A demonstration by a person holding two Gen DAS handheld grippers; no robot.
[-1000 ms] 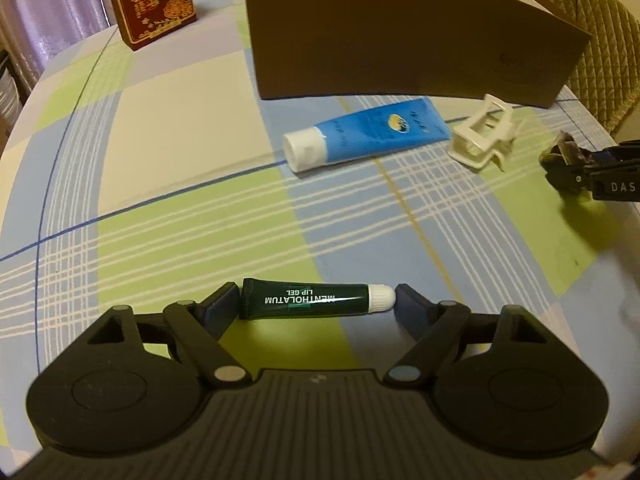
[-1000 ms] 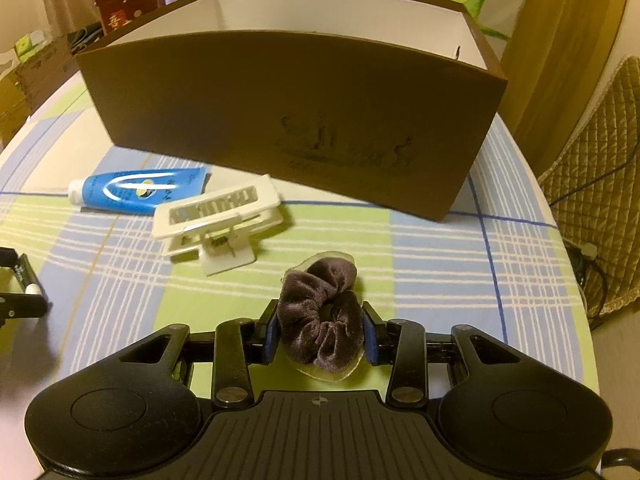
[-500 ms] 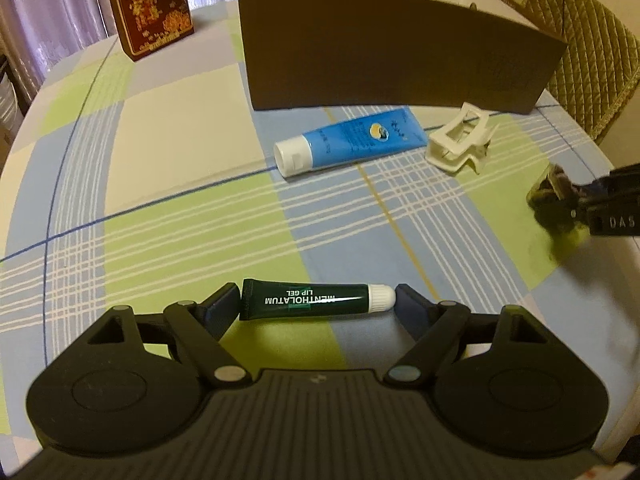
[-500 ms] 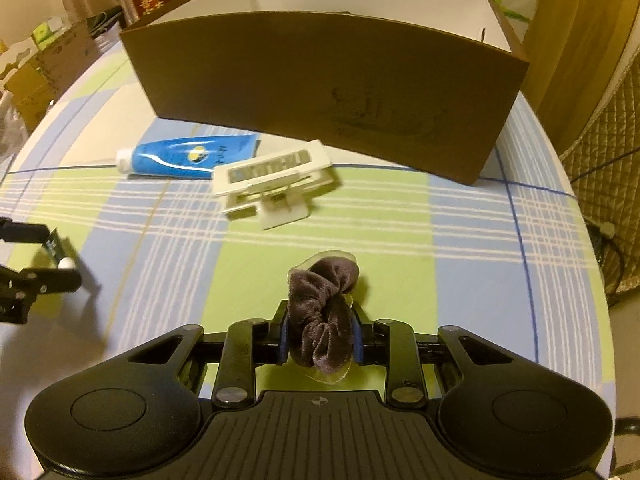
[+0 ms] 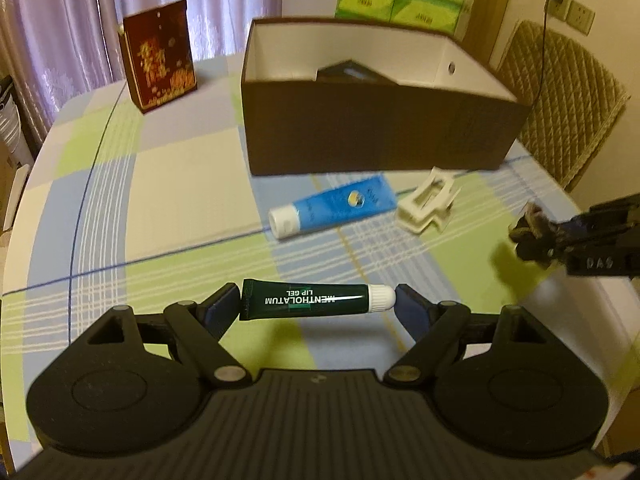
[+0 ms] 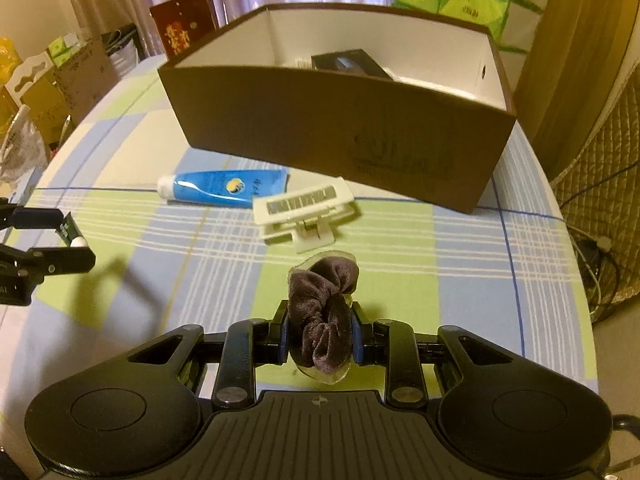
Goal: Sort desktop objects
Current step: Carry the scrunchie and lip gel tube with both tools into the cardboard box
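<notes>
Left claw pinching a dark green lip gel tube end to end above the checked tabletop, right claw pressed on a brown velvet scrunchie, only the right view shows embossing on the open brown cardboard box, blue white-capped tube and white plastic clip lying near its front wall.

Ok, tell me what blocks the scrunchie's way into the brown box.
Only the brown box's own near wall, which the scrunchie must clear. The white clip and blue tube lie low on the tablecloth beneath that path.
</notes>
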